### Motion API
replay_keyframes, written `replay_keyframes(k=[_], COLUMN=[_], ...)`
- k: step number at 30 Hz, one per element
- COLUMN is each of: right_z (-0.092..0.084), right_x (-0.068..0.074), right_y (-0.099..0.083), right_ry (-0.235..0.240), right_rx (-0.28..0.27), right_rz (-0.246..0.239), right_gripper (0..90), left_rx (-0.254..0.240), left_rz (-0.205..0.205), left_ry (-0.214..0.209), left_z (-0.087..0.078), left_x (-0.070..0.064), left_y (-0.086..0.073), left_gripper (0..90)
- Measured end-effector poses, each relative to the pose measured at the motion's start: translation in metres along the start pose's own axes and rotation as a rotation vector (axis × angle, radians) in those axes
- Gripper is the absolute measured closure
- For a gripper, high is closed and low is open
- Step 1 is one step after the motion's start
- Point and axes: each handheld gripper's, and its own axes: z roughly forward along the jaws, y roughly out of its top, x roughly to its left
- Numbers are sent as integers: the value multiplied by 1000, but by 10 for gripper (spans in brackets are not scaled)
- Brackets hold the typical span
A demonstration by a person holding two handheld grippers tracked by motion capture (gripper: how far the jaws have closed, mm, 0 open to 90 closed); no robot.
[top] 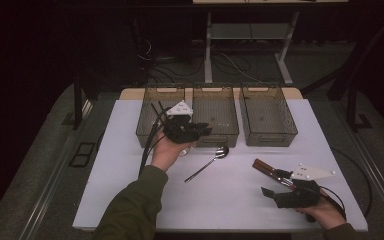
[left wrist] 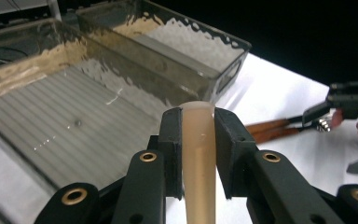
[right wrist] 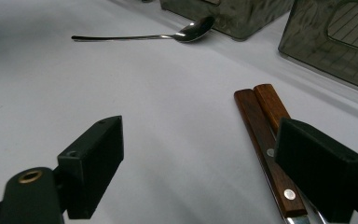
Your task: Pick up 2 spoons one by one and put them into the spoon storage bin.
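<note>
Left claw [left wrist: 198, 140] clamps a pale translucent plastic handle [left wrist: 198, 158], held above the front edge of the middle smoked-plastic bin [top: 215, 117]. Right claw [right wrist: 209, 172] stands released low over the white worktop [top: 230, 200], beside two wooden-handled utensils [right wrist: 265, 126].

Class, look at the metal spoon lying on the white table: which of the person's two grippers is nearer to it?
Left. The left gripper hovers just behind the spoon, by the bins. The right gripper sits farther off, at the table's near right, beside the wooden-handled utensils.
</note>
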Motion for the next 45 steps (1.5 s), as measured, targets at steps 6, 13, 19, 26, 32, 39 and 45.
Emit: replay_keyframes(k=[6, 13, 19, 26, 32, 39, 45], right_z=[-1, -1, -1, -2, -2, -2, -2], right_x=[0, 0, 0, 1, 2, 2, 2], right_y=[0, 0, 0, 1, 1, 2, 2], right_ry=[-1, -4, -5, 1, 6, 8, 14], right_rx=[-5, -7, -11, -16, -20, -26, -29], right_rz=[2, 1, -2, -7, -9, -12, -6], right_gripper=[155, 155, 155, 155, 155, 155, 155], left_rx=[-16, -11, -20, -15, 42, 90, 144], left_rz=[2, 20, 22, 5, 6, -33, -57], left_ry=[9, 51, 75, 107, 135, 165, 188], left_z=[10, 27, 40, 60, 81, 101, 110], left_x=[4, 11, 21, 32, 41, 51, 58], left_y=[17, 35, 49, 63, 61, 53, 46], left_gripper=[734, 734, 734, 733, 733, 733, 732])
